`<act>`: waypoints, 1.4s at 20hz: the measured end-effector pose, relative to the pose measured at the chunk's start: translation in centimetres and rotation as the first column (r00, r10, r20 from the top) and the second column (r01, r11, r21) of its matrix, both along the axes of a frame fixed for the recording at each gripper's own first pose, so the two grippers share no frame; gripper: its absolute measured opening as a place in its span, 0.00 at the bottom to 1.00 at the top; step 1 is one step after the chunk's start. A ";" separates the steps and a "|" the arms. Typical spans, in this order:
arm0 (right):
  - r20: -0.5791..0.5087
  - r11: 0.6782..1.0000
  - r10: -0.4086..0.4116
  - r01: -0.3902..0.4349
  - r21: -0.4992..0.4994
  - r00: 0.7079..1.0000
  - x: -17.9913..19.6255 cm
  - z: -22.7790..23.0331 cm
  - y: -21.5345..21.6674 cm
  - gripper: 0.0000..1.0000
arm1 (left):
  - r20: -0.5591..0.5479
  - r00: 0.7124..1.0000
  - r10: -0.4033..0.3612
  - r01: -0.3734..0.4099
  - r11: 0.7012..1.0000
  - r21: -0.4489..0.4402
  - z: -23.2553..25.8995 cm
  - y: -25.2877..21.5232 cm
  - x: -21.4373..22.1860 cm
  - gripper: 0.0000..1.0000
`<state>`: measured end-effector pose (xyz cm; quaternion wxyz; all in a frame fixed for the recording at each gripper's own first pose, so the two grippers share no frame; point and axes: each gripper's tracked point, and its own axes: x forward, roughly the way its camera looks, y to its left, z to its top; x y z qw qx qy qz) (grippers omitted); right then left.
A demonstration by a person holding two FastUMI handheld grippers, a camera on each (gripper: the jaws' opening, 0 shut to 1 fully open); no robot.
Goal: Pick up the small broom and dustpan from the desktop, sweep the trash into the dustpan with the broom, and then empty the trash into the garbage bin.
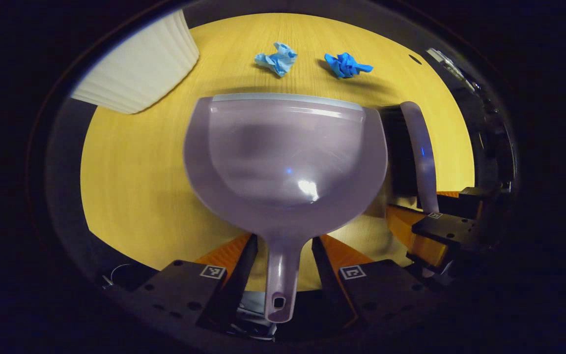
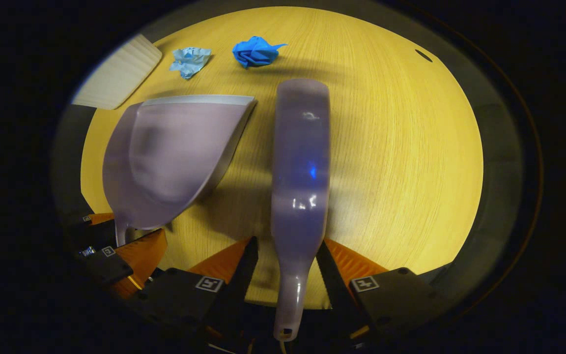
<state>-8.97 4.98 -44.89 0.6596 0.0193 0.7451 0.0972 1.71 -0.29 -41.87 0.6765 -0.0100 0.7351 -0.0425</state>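
Two blue paper wads [image 1: 278, 59] [image 1: 346, 65] lie on the surface [image 1: 130, 177] just past the dustpan [image 1: 285, 157] lip, straight ahead of both tongs: left tongs [image 1: 283, 255] grip the dustpan handle, right tongs [image 2: 288, 260] grip the broom [image 2: 300, 162], its long axis pointing at the darker wad.

Item count, as visible in both gripper views:

- Dustpans: one dustpan [image 1: 285, 152], lilac, also in the right gripper view [image 2: 170, 157]
- Brooms: one broom [image 2: 300, 167], lilac, seen edge-on in the left gripper view [image 1: 423, 152]
- Crumpled paper pieces: two in total, namely one pale blue wad [image 1: 277, 59] [image 2: 190, 60] and one deep blue wad [image 1: 346, 65] [image 2: 256, 51]
- Ribbed white containers: one white bin [image 1: 138, 66] [image 2: 116, 76], at the surface edge
- Surfaces: one wooden surface [image 1: 130, 187] [image 2: 401, 162]
- Grippers: two, the left gripper [image 1: 283, 255] and the right gripper [image 2: 288, 255]
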 end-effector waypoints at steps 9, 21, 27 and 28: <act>-0.032 0.998 -0.026 0.028 0.056 0.999 1.1 -0.4 0.9 0.31 | -0.035 0.994 -0.106 0.109 0.991 0.082 -0.8 1.0 1.4 0.32; -0.066 0.996 -0.021 0.026 0.083 0.998 1.2 0.2 0.1 0.17 | -0.018 0.988 -0.151 0.151 0.988 0.027 -0.2 1.6 1.7 0.26; 0.066 0.989 0.064 -0.072 0.130 0.996 8.3 3.3 -1.1 0.17 | 0.030 0.970 -0.240 0.238 0.970 0.054 1.4 4.2 2.3 0.24; 0.105 0.990 0.091 -0.102 0.102 0.990 11.1 3.1 -1.7 0.17 | 0.029 0.963 -0.267 0.264 0.961 0.077 1.6 5.1 2.4 0.24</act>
